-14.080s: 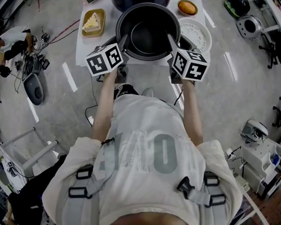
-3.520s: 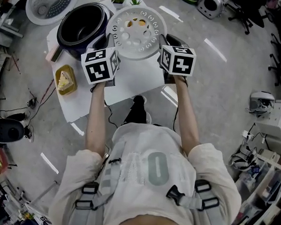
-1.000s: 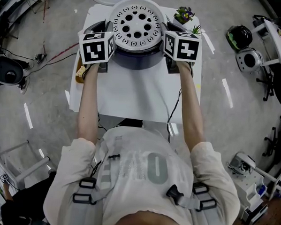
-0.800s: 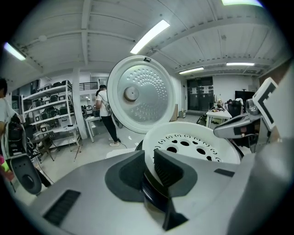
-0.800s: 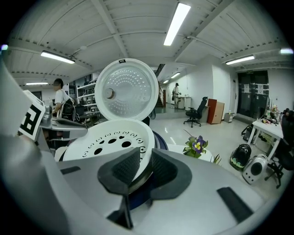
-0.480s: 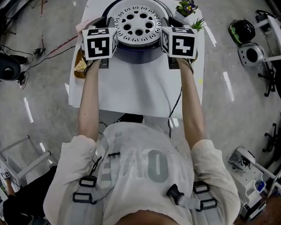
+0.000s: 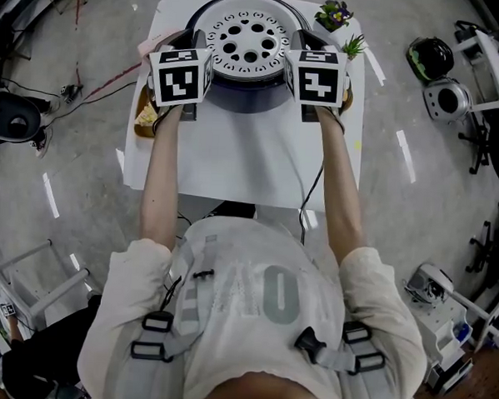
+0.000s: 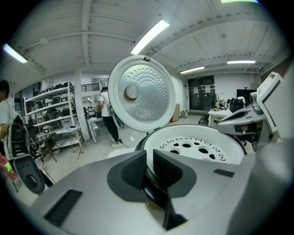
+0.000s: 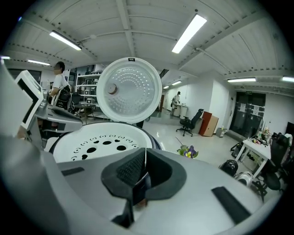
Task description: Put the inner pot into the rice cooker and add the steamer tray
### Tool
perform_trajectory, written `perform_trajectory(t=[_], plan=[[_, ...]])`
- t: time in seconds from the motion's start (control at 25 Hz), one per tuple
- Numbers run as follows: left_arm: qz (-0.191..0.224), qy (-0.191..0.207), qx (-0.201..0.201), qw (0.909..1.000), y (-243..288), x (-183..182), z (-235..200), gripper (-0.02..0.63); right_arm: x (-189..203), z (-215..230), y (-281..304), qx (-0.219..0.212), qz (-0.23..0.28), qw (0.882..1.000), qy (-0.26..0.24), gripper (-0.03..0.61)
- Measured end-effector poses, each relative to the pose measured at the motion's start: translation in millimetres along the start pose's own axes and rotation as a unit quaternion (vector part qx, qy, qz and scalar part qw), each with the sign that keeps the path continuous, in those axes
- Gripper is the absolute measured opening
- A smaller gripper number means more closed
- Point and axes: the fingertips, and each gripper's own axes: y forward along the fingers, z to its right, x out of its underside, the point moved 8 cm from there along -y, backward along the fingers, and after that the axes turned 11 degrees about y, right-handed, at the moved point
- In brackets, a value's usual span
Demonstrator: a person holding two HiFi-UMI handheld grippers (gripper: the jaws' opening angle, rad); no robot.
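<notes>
The white perforated steamer tray (image 7: 245, 40) lies level in the mouth of the dark rice cooker (image 7: 238, 98), whose round lid (image 8: 142, 94) stands open behind. A dark glossy rim (image 8: 154, 195) shows just under the tray; the rest of the inner pot is hidden. My left gripper (image 7: 195, 46) is shut on the tray's left rim (image 8: 197, 147), the rim running between its pads (image 8: 135, 170). My right gripper (image 7: 295, 45) is at the right rim (image 9: 101, 142). Its jaws are closing, with the thin white edge pinched between them (image 9: 144, 170).
The cooker stands at the far end of a white table (image 7: 243, 161). Two small potted plants (image 7: 333, 14) are by its right side, and a yellow dish with cake (image 7: 145, 114) is at the left edge. People stand in the room behind (image 8: 108, 114).
Long before, both grippers held the dark inner pot; later they carried the white tray towards the cooker. Over the last second the tray has stayed on the cooker's mouth and both grippers have kept still.
</notes>
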Motion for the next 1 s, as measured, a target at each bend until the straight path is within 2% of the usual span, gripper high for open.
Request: perform_trajectory(t=[0.2,0.36,0.48,0.6,0.76,1.0], plan=[[0.03,-0.005,-0.018,0.9994,-21.2,-14.6,-12.0,0.055,-17.9,2.1,-22.8,0.004,0.035,0.999,-0.006,0.016],[0.085,0.0,-0.027,0.996,-57.3,-34.2,-18.2,0.055,-35.3,-8.4,-56.8,0.002,0.087,0.996,-0.013,0.009],[0.136,0.004,-0.042,0.9899,-94.2,-46.1,-18.1,0.043,-43.2,-19.0,-90.3,-0.004,0.137,0.99,-0.009,0.009],[0.196,-0.012,-0.047,0.9794,-139.4,-52.8,-16.2,0.024,-45.6,-31.9,-127.2,-0.012,0.179,0.984,0.006,0.009],[0.248,-0.034,-0.034,0.9676,-192.9,-44.9,4.0,0.021,-33.6,-50.1,-173.9,-0.031,0.219,0.975,0.012,0.009],[0.263,-0.06,-0.029,0.9624,-252.6,-13.6,31.8,0.021,9.7,-76.6,-230.9,-0.039,0.235,0.971,0.018,0.009]])
